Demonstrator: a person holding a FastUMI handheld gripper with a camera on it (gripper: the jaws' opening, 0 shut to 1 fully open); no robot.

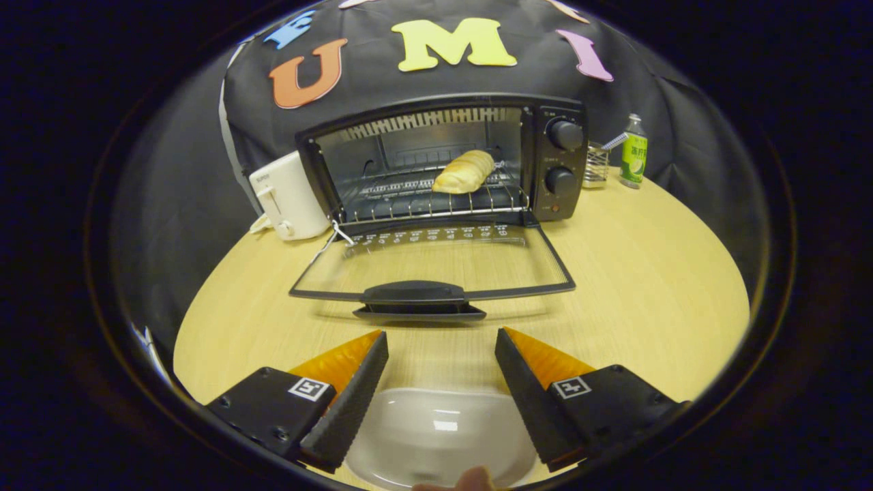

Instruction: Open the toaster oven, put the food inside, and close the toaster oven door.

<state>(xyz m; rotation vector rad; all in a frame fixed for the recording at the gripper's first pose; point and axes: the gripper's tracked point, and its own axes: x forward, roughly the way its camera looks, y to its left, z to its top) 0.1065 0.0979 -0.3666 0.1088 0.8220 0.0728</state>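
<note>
A black toaster oven [558, 160] stands at the back of the round wooden table with its glass door [436, 262] folded down flat toward me. A bread roll [464, 171] lies on the wire rack inside, toward the right. The door's handle [413, 292] sits just ahead of my fingers. My gripper [442, 335] is open with nothing between its fingers, hovering above a white plate [440, 436] at the near table edge. A fingertip of a person's hand [470, 481] touches the plate's near rim.
A white toaster [290, 196] stands left of the oven. Right of the oven are a wire holder [596, 164] and a green-labelled bottle [633, 153]. Bare table top [648, 286] spreads to the right of the open door.
</note>
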